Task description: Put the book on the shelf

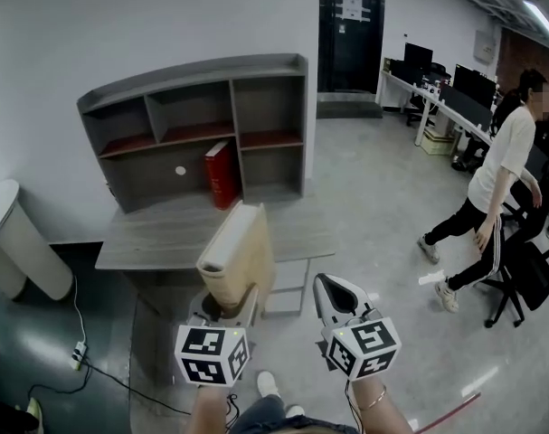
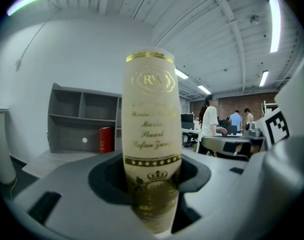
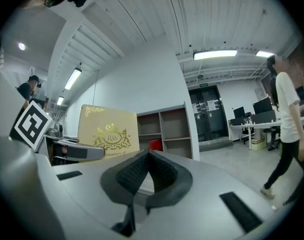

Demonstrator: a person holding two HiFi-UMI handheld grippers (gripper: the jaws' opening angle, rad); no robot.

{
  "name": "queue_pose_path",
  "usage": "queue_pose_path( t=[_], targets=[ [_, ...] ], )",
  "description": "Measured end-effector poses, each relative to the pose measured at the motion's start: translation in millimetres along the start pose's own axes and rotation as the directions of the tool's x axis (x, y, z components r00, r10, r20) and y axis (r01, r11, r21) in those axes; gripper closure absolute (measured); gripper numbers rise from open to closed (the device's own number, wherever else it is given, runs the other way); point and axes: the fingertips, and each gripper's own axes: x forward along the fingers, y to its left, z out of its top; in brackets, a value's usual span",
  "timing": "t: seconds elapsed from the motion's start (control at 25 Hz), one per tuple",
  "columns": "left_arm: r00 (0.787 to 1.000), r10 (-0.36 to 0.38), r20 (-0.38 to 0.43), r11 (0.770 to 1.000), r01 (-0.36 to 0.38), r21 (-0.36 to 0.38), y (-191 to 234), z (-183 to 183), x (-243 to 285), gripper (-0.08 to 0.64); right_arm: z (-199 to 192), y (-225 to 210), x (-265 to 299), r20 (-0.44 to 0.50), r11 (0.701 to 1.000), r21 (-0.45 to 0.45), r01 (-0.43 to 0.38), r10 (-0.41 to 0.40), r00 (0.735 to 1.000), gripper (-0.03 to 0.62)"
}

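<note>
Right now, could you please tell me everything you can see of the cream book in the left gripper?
The cream book is a thick, closed hardback. Its rounded spine bears gold stamping: an RW crest, script lines, a dotted band and a crown; one cover has a gold crest and corner ornament. It stands roughly upright, its lower end clamped in the left gripper, in the air short of the grey desk. Nothing else touches it.
</note>
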Motion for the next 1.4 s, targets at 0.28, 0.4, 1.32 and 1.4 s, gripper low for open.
queue_pose_path(
  t=[0.28,0.4,1.32,1.4],
  targets=[
    [1.000,0.019,-0.003,1.000,-0.019,0.002,33,11,38,0.341,-5,-7,46,-0.022,0.999,0.016,-0.039,0.039,0.999,0.583],
    [1.000,0.016,0.000,1.000,-0.016,-0.003,49,18,59,0.341,-3,-13,70,-0.023,0.999,0.018,-0.039,0.039,0.999,0.583],
    [0.997,-0.082,0.009,0.996,0.082,0.035,117,58,188,0.341,12,-56,197,-0.032,0.996,0.012,0.086,-0.086,0.996,0.583],
    [0.997,-0.083,0.006,0.996,0.083,0.029,118,59,197,0.341,13,-61,201,-0.035,0.995,0.014,0.094,-0.094,0.995,0.583]
  ],
)
